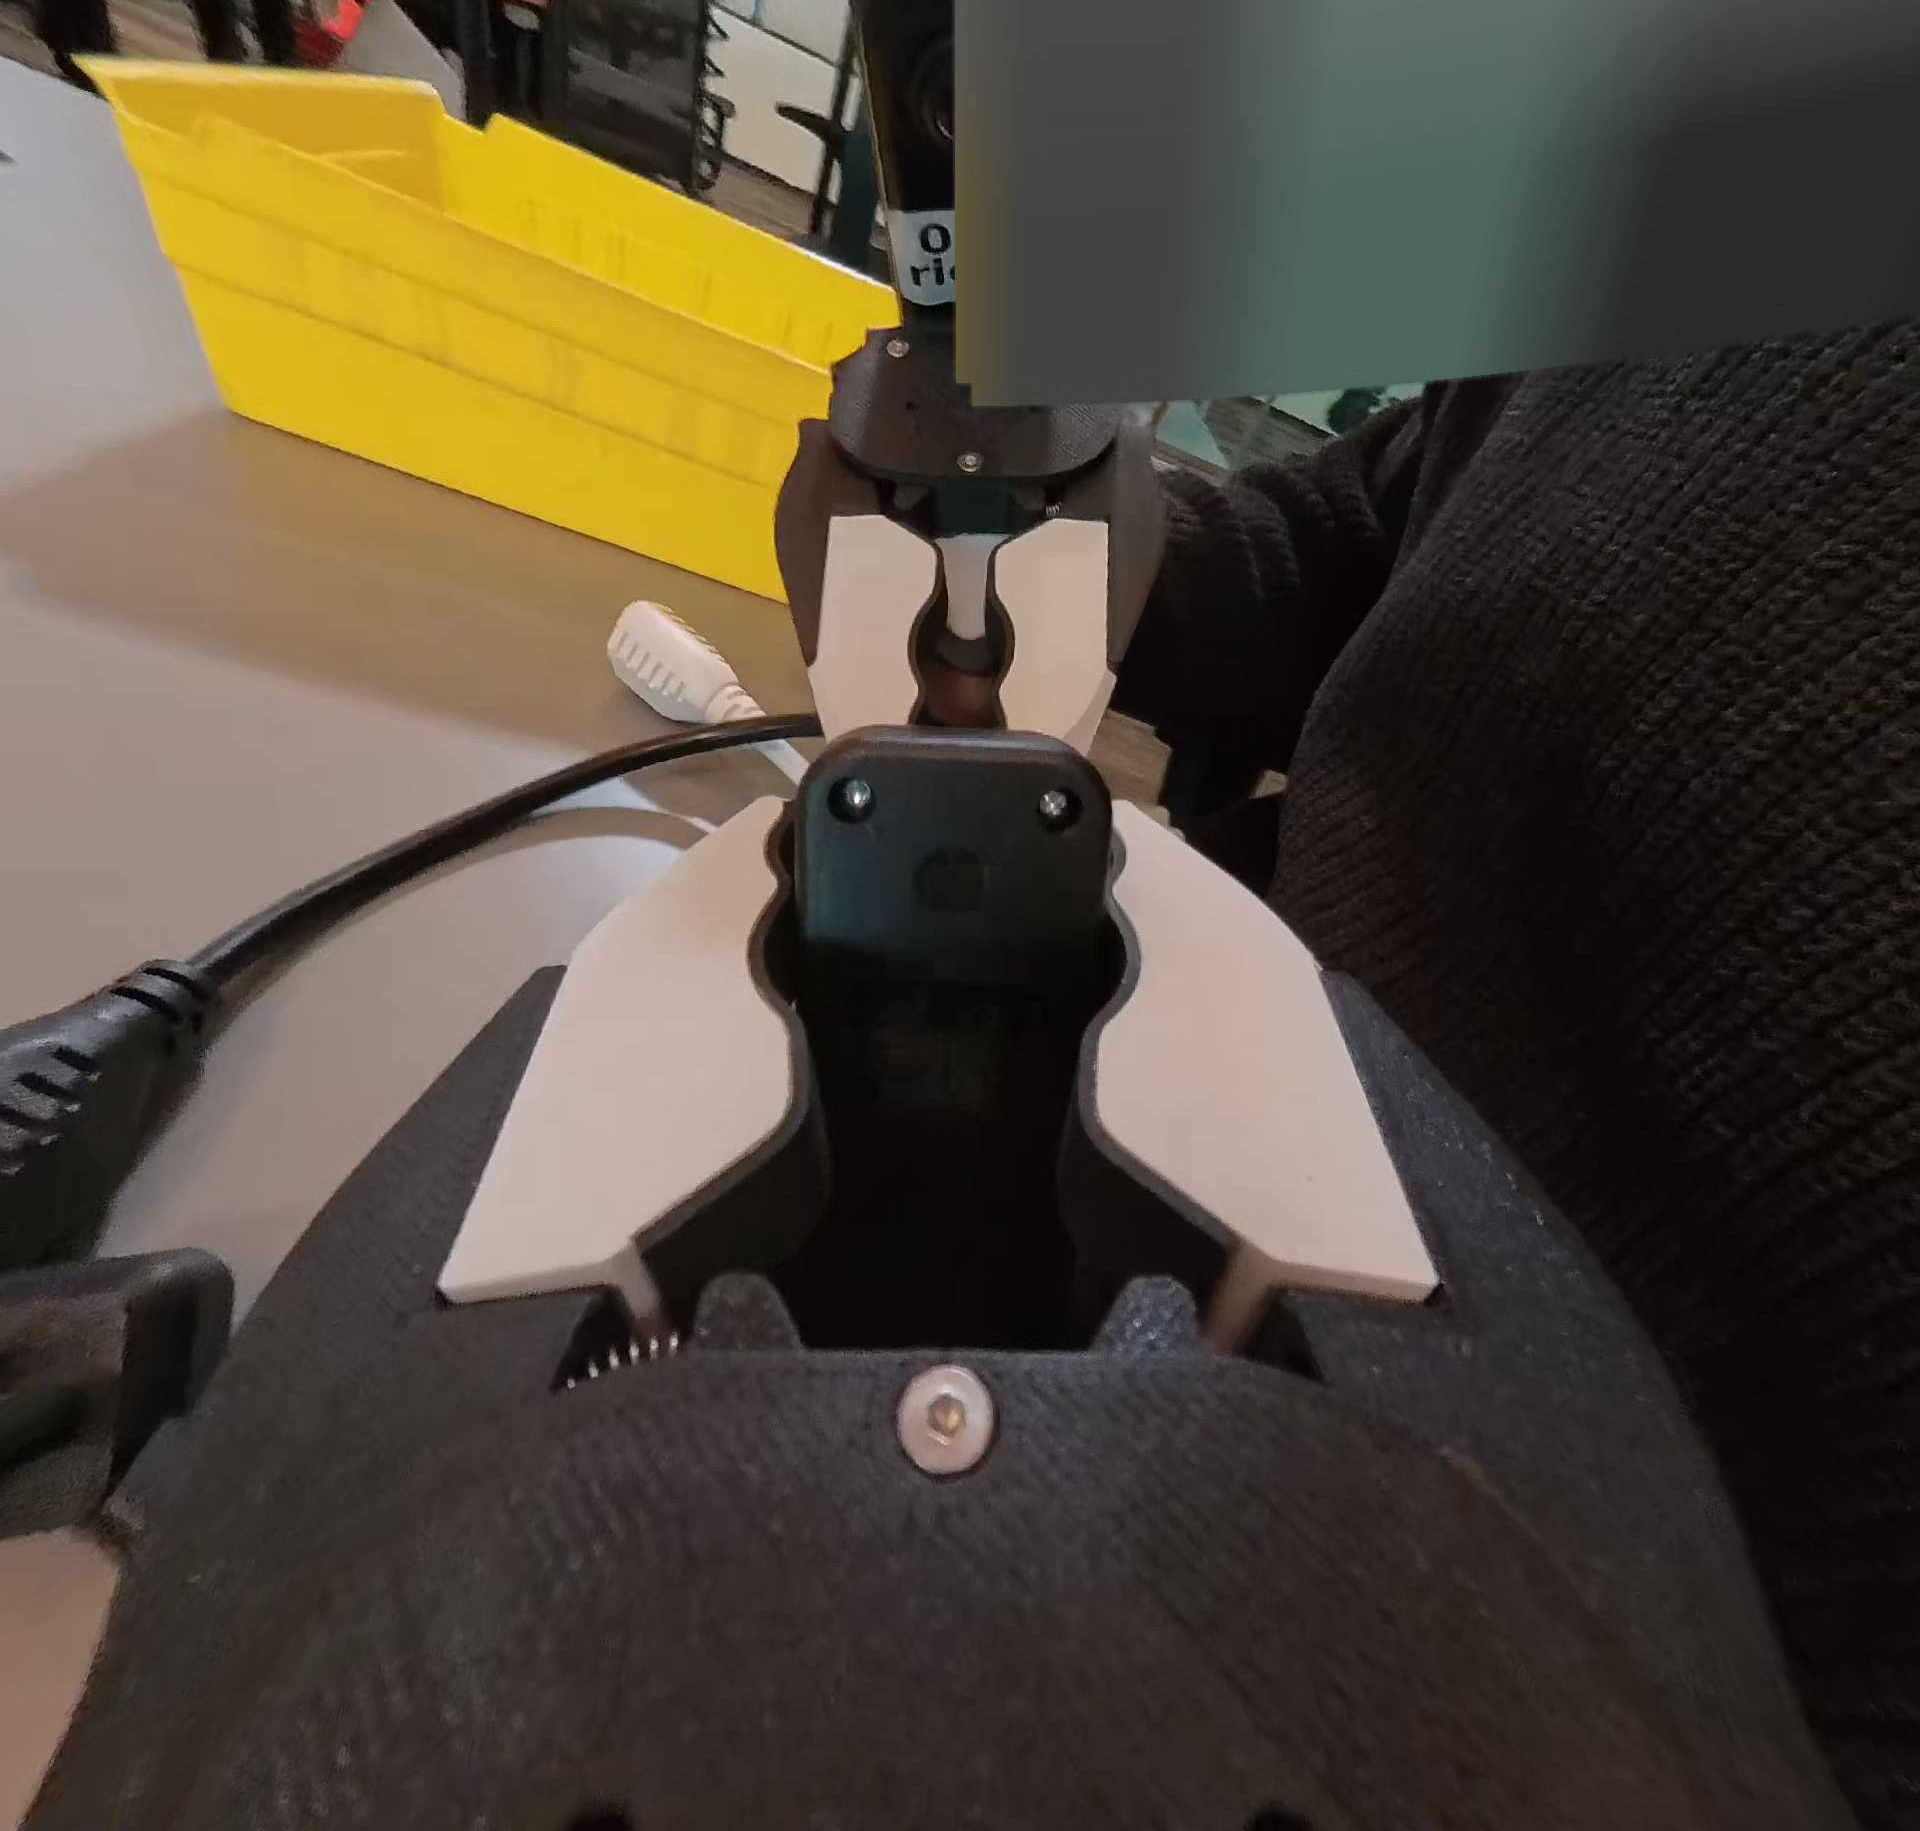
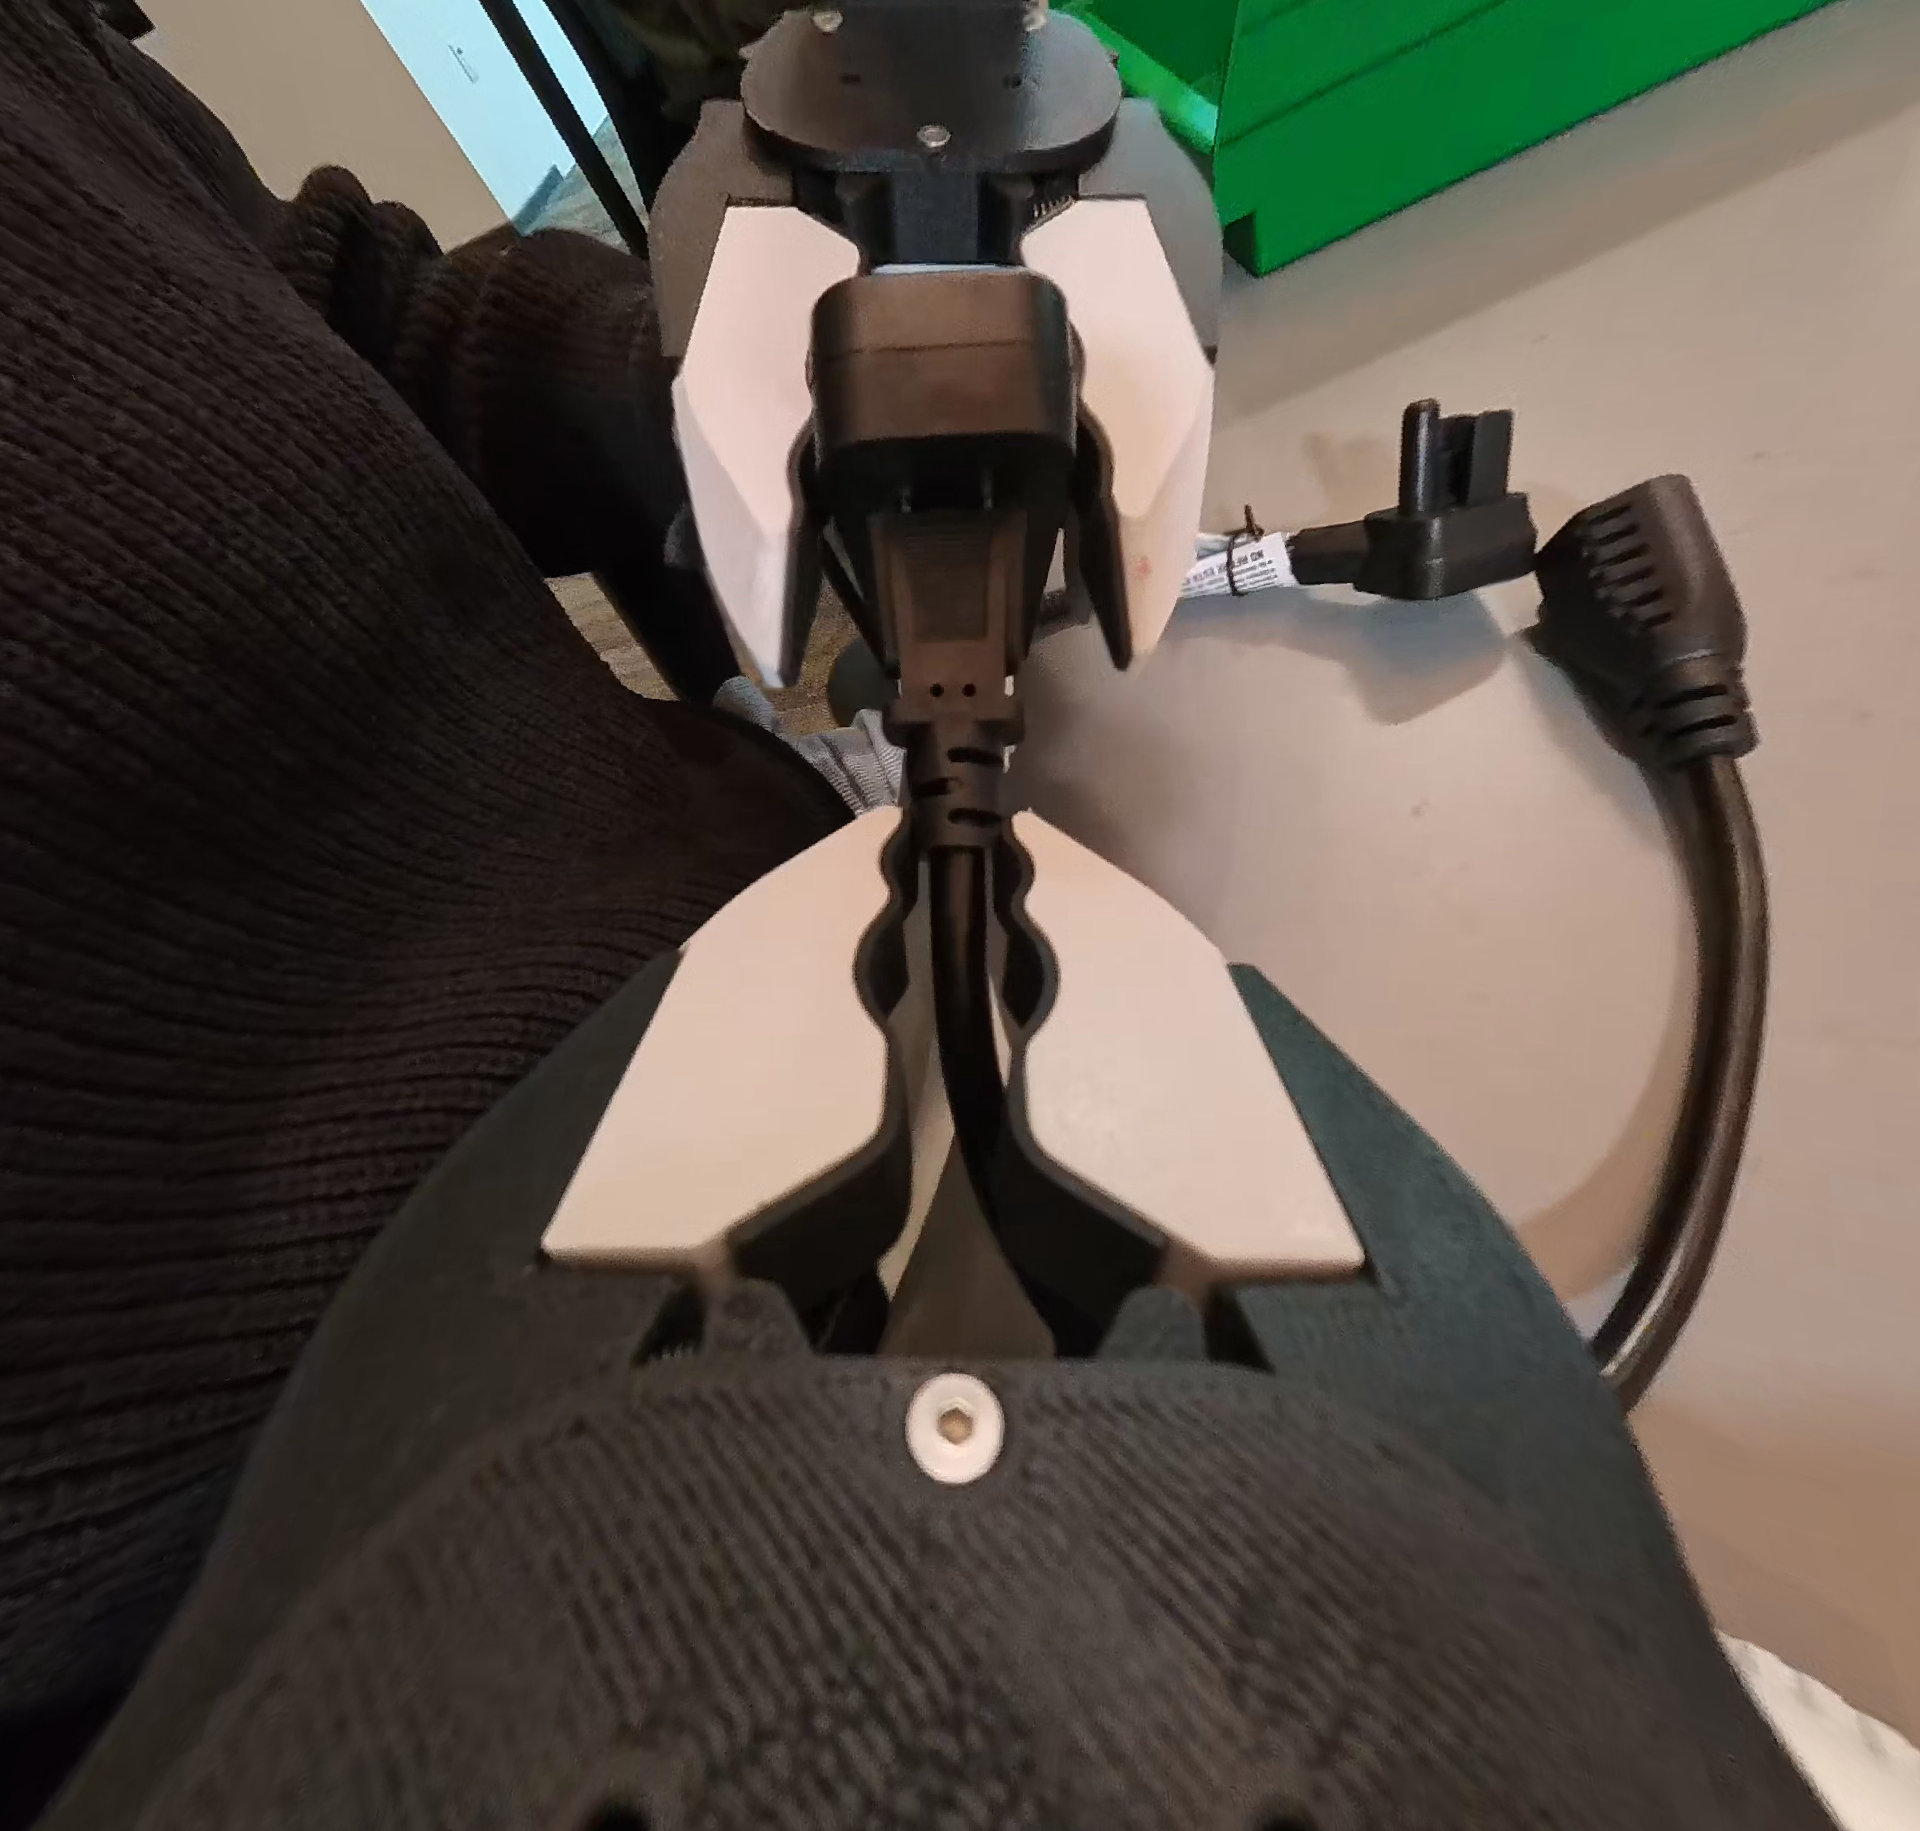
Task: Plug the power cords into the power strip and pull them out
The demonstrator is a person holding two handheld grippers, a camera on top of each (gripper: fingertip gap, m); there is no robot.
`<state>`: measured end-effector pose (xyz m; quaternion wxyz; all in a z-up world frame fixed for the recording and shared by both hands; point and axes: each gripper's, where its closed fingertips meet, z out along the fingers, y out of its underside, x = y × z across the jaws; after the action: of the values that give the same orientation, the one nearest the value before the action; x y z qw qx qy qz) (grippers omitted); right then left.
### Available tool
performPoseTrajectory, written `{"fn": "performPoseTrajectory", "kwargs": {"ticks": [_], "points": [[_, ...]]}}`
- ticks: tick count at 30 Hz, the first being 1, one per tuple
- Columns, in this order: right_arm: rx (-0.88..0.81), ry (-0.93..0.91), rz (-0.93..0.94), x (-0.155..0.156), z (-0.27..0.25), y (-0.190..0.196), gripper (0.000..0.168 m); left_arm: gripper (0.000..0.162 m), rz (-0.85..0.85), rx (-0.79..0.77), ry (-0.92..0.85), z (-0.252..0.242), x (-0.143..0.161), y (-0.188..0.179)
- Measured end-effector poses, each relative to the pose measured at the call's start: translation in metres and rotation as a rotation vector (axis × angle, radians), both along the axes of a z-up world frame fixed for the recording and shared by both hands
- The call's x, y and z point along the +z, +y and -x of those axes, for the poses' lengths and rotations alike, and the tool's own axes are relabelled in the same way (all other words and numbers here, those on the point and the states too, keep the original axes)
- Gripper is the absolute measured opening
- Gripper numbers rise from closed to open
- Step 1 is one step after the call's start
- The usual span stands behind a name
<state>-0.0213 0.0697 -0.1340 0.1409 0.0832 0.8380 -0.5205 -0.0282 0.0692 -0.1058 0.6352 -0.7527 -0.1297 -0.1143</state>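
My left gripper (image 1: pixel 951 825) is shut on a small black power strip block (image 1: pixel 951 877), held above the table; they also show in the right wrist view, gripper (image 2: pixel 951 664) and strip (image 2: pixel 940 368). My right gripper (image 2: pixel 951 836) faces it and is shut on a black power cord (image 2: pixel 951 971) just behind its plug (image 2: pixel 940 586). The plug sits in line with the strip's face, with a thin gap between them. In the left wrist view the right gripper (image 1: pixel 961 711) shows just beyond the strip.
A yellow bin (image 1: pixel 468 327) stands at the back left, a green bin (image 2: pixel 1455 67) on the other side. Loose on the grey table lie a white plug (image 1: pixel 665 659), a black angled plug (image 2: pixel 1455 534) and a black connector with cord (image 2: pixel 1642 597). A dark knit sleeve (image 2: pixel 260 742) is close by.
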Motion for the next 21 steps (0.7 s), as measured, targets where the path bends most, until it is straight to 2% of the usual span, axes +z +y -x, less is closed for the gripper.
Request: {"fn": "performPoseTrajectory", "kwargs": {"ticks": [3, 6, 8, 9, 11, 14, 16, 19, 21], "points": [[-0.061, -0.011, 0.046, 0.007, 0.011, 0.002, 0.015, 0.048, -0.076, 0.135, 0.058, 0.018, 0.019, -0.014], [-0.179, -0.043, 0.101, 0.015, 0.032, 0.006, 0.015, 0.064, -0.190, 0.393, 0.126, 0.047, 0.050, -0.040], [-0.269, -0.066, 0.146, 0.022, 0.046, 0.010, 0.015, 0.088, -0.072, 0.564, 0.195, 0.066, 0.042, -0.051], [-0.311, -0.078, 0.166, 0.025, 0.053, 0.012, 0.015, 0.100, 0.003, 0.602, 0.241, 0.069, 0.035, -0.051], [-0.384, -0.091, 0.192, 0.028, 0.063, 0.018, 0.015, 0.114, 0.077, 0.663, 0.349, 0.069, 0.035, -0.048], [-0.451, -0.103, 0.206, 0.028, 0.071, 0.022, 0.015, 0.124, 0.126, 0.742, 0.501, 0.067, 0.051, -0.041], [-0.458, -0.122, 0.217, 0.028, 0.070, 0.022, 0.015, 0.139, 0.110, 0.820, 0.642, 0.062, 0.079, -0.044], [-0.458, -0.110, 0.214, 0.027, 0.069, 0.021, 0.015, 0.146, -0.100, 0.918, 0.909, 0.036, 0.158, -0.054], [-0.457, -0.103, 0.213, 0.026, 0.068, 0.020, 0.015, 0.147, -0.178, 0.892, 0.990, 0.018, 0.199, -0.056]]}}
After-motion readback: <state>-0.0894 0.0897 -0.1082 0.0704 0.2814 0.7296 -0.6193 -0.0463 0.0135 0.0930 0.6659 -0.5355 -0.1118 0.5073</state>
